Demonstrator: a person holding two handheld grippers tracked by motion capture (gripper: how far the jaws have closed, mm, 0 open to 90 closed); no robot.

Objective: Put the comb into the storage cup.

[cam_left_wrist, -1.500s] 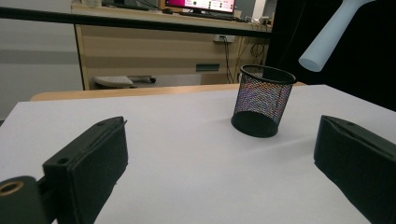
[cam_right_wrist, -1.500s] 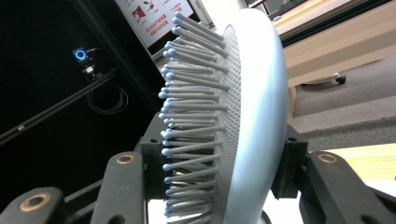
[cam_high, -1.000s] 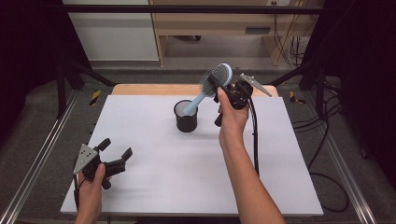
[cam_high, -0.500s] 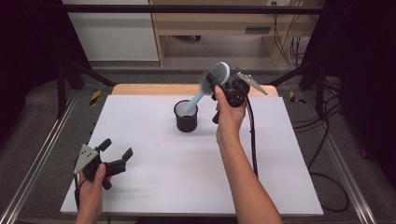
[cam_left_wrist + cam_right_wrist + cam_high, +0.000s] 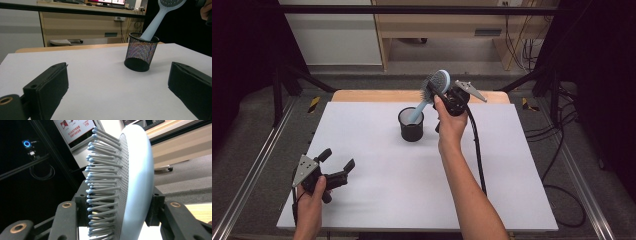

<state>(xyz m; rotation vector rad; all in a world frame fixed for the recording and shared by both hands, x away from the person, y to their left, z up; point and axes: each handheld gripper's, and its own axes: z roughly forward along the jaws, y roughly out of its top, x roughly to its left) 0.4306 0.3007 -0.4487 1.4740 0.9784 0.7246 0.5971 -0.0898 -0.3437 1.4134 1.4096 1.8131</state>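
Note:
A black mesh cup [image 5: 411,126] [image 5: 141,53] stands upright on the white table [image 5: 377,200], a little beyond its middle. A light blue hairbrush [image 5: 439,81] [image 5: 156,21] leans up to the right, its handle end down inside the cup. My right gripper [image 5: 436,90] [image 5: 117,207] is shut on the brush's bristled head [image 5: 132,182], held in the air above and to the right of the cup. My left gripper [image 5: 337,160] [image 5: 120,92] rests low near the table's front left, open, nothing between its jaws, pointing toward the cup.
A wooden strip [image 5: 372,95] edges the table's far side. Metal rails [image 5: 252,175] run along both sides. A black cable [image 5: 477,150] trails from the right gripper across the table's right part. A wooden cabinet [image 5: 82,27] stands beyond.
The right gripper and the brush head have edged slightly left, with the handle staying in the cup. The left gripper has not moved.

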